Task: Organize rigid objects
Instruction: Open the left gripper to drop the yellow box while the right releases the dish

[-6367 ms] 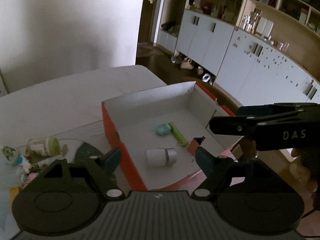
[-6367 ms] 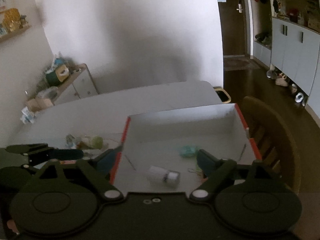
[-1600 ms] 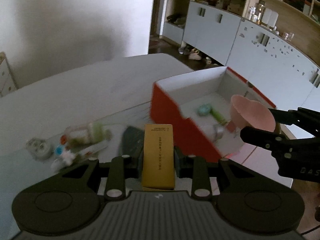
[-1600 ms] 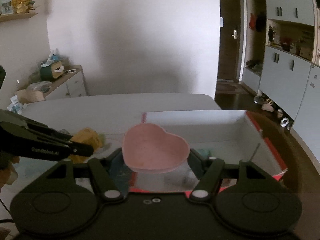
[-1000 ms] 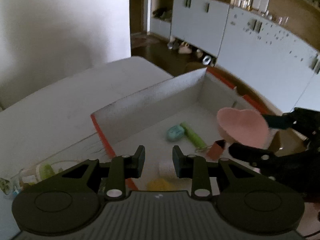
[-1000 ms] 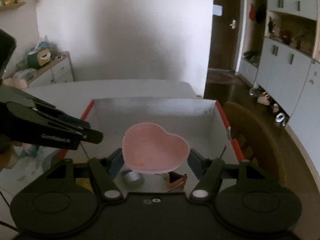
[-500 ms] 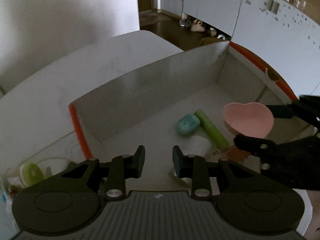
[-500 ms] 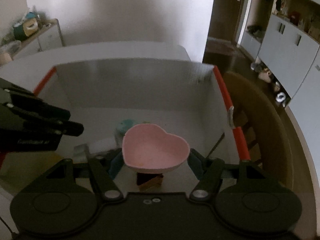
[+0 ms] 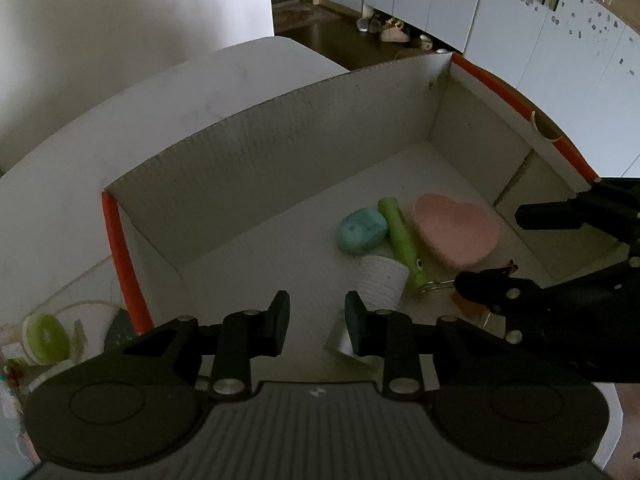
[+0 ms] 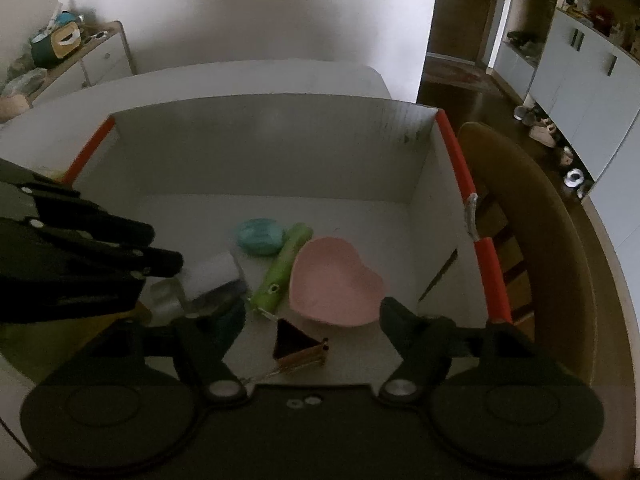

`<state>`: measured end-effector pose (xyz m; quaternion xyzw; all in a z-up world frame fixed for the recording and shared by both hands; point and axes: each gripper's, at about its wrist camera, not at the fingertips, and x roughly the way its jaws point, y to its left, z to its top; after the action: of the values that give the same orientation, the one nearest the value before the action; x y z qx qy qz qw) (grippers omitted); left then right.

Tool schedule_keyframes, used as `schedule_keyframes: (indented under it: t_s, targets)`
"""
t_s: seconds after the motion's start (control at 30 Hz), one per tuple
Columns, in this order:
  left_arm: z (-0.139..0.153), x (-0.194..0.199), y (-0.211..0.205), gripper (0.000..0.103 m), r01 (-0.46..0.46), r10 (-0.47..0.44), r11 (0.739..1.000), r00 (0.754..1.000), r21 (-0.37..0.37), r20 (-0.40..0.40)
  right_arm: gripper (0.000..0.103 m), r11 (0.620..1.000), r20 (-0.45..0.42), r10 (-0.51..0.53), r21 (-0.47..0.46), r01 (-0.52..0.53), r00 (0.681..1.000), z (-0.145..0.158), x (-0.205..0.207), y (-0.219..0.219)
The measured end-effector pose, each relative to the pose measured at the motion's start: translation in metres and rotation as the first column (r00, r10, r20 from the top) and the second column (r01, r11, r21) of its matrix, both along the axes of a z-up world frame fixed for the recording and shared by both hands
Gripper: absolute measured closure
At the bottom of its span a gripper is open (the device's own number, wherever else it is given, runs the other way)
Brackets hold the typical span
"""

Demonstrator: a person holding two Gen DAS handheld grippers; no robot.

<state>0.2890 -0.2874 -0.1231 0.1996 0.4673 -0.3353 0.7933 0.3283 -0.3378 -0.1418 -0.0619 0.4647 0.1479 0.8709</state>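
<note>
A white box with orange edges (image 9: 280,128) (image 10: 452,148) holds a pink heart-shaped dish (image 9: 456,234) (image 10: 334,282), a teal case (image 9: 362,230) (image 10: 260,236), a green tube (image 9: 400,240) (image 10: 282,266), a white ribbed cylinder (image 9: 380,282) (image 10: 212,270) and a small brown triangular piece (image 10: 298,346). My right gripper (image 10: 312,320) is open just above the box floor, with the dish lying free ahead of its fingers. My left gripper (image 9: 314,318) is open and empty over the box's near left part. The yellow box is mostly hidden under the left gripper (image 10: 80,264).
Left of the box on the white table (image 9: 200,80) lie a bottle with a green cap (image 9: 44,338) and other small items. A wooden chair (image 10: 532,216) stands against the box's right side. Cabinets (image 9: 520,20) line the far wall.
My right gripper has opened and the pink dish now lies on the box floor. Earlier the left gripper let go of the yellow box over the white box.
</note>
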Motion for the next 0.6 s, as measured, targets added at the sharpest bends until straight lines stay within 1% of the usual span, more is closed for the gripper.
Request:
schedule_keyframes:
  t_s: [0.23,0.4,0.6]
  targets:
    - [0.005,-0.007,0.005,0.074,-0.025,0.025,0.999,1.000,-0.030,-0.002,0.027,1.000,0.001,0.006,0.027,-0.006,1.000,0.010,-0.011,-0.011]
    - [0.011,-0.015,0.008,0.073,-0.036,0.037,0.998,0.999,-0.046,0.015,0.026,0.999,0.022,0.015,0.041,-0.016,1.000,0.019,-0.014,-0.014]
    - [0.024,-0.026,0.018,0.073,-0.050,0.054,0.994,0.998,-0.095,0.039,0.024,0.997,0.059,0.024,0.074,-0.028,0.998,0.037,-0.026,-0.016]
